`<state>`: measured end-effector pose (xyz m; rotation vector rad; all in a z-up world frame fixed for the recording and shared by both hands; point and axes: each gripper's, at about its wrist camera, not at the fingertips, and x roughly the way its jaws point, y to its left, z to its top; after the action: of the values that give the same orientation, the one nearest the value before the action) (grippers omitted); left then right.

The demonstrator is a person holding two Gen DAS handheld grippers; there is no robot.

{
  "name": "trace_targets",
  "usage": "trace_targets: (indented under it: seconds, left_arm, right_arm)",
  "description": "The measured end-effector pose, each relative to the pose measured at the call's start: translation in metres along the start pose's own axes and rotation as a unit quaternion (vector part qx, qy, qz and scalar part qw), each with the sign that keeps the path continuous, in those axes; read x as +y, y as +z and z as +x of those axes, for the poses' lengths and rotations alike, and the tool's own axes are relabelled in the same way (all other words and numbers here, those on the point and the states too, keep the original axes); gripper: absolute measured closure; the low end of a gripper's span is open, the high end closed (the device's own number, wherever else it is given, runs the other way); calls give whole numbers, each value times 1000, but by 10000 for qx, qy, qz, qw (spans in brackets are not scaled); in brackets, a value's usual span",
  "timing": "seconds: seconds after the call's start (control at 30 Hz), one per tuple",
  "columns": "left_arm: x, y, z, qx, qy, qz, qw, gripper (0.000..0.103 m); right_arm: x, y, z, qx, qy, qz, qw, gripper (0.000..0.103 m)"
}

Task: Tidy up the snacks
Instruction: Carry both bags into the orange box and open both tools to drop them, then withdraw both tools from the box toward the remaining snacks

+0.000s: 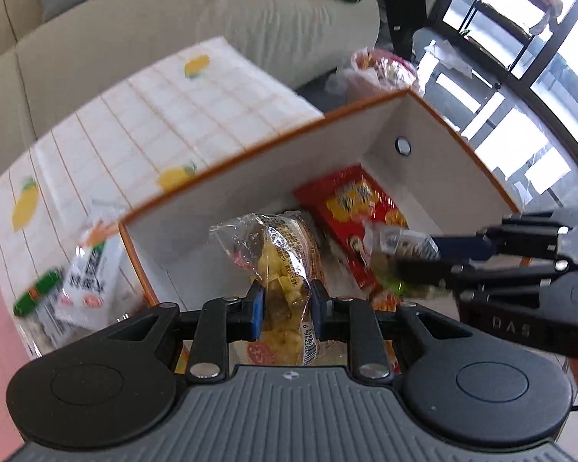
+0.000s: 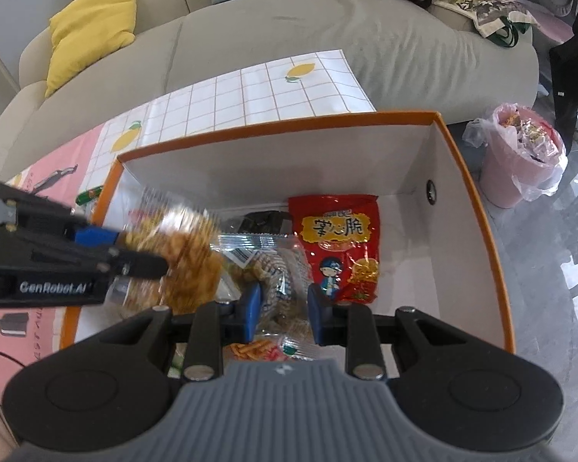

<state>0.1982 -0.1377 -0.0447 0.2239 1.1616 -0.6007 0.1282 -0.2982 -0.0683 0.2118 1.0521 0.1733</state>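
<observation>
Over the orange-rimmed box | left gripper is pinching a clear bag of yellow puffs above the box floor | right gripper is clamping a clear bag of crunchy sticks inside the box | red snack packet is lying flat by the far wall | white-green packet is resting outside on the lemon-print cloth.

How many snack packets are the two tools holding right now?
2. The left tool grips a clear bag of yellow snacks; the right tool grips another clear packet. Both hang over the orange-rimmed box.
</observation>
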Motion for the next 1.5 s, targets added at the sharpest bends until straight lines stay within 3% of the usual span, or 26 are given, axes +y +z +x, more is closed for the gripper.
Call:
trace_targets:
  seconds: [0.1,0.2,0.43,0.73,0.9,1.1,1.23,1.5]
  left_arm:
    - [6,11,-3,-80,213,0,9997,77]
    - [4,14,2,-120,582,272,9979,77]
    - [-11,7,23,-30,1012,853,9912,77]
    - [1,8,33,712,445,436,9955,77]
    - [4,8,37,741,736,372,9938,69]
    - [6,6,33,572,934,440,9930,59]
    - [7,8,17,296,953,422,9941,46]
    - [8,11,-13,-135,761,216,9968,45]
  right_arm:
    - [0,5,1,-46,113,94,9999,78]
    - [3,9,8,-70,111,122,9998,78]
    - [10,13,29,56,119,154,9998,78]
    - [18,9,50,395,167,29,9991,78]
    - [22,11,57,489,152,-7,9987,78]
    - [31,14,65,506,109,-109,9986,77]
    - [30,15,72,528,138,-5,9985,77]
    - [32,13,89,790,232,271,9962,78]
